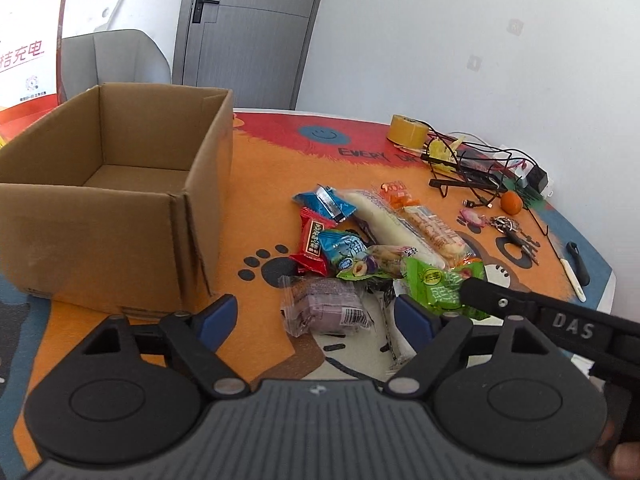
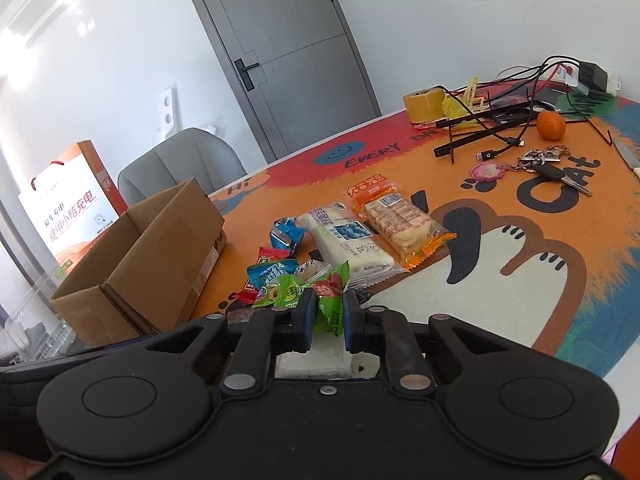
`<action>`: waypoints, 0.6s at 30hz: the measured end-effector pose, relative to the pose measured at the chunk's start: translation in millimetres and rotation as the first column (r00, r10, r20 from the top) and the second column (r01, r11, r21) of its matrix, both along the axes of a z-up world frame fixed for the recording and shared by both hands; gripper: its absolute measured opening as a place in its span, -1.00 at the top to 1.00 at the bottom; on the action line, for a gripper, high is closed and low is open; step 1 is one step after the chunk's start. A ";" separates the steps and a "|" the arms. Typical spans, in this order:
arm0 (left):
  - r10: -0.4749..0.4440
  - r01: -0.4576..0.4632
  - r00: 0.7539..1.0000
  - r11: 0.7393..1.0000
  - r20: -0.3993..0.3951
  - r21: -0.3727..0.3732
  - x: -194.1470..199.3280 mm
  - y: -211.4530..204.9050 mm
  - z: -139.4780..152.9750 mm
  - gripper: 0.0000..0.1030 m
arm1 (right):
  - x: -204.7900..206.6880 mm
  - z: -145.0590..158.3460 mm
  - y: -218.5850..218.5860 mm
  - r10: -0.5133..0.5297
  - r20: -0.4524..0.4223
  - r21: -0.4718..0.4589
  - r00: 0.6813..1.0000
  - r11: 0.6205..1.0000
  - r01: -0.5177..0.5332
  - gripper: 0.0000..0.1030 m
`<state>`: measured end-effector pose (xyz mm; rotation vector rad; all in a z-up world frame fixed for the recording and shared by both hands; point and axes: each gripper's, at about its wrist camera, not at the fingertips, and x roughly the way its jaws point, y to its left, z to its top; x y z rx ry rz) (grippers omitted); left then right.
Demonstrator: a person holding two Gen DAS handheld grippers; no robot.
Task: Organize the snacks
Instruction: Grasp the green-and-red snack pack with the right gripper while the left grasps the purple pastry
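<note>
A pile of snack packets lies on the orange cat mat (image 1: 264, 184). An open cardboard box (image 1: 108, 184) stands to its left, and no snack shows inside it. My left gripper (image 1: 316, 316) is open low over the mat, with a purple packet (image 1: 324, 308) lying between its blue fingertips and untouched by the pads. My right gripper (image 2: 329, 316) is shut on a green packet (image 2: 330, 308) at the near edge of the pile. In the left wrist view the right gripper (image 1: 466, 294) reaches in from the right onto the green packet (image 1: 436, 284). A long white packet (image 2: 348, 240) and an orange-wrapped packet (image 2: 400, 220) lie farther back.
A tape roll (image 1: 408, 130), tangled black cables (image 1: 472, 168), a small orange fruit (image 1: 511, 203), keys (image 1: 512, 230) and a white-handled knife (image 1: 574, 280) lie at the far right. A grey chair (image 1: 116, 60) and a paper bag (image 1: 32, 48) stand behind the box (image 2: 160, 248).
</note>
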<state>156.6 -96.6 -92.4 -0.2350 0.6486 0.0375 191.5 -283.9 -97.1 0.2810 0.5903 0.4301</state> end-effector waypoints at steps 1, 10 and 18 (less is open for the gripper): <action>0.001 -0.001 1.000 1.000 -0.001 0.003 2.0 -1.2 -1.6 -0.64 | -0.2 0.7 -2.0 -0.002 0.001 0.004 1.000 1.000 0.002 0.73; -0.008 0.008 1.000 1.000 -0.027 0.001 17.3 -7.6 -16.5 -0.36 | 2.9 0.5 -21.9 -0.029 -0.012 0.033 1.000 0.999 0.029 0.74; -0.017 0.018 1.000 0.999 -0.018 0.030 22.1 -12.4 -23.2 -0.15 | 6.0 -3.4 -14.1 0.006 -0.026 0.002 1.000 1.000 -0.006 0.46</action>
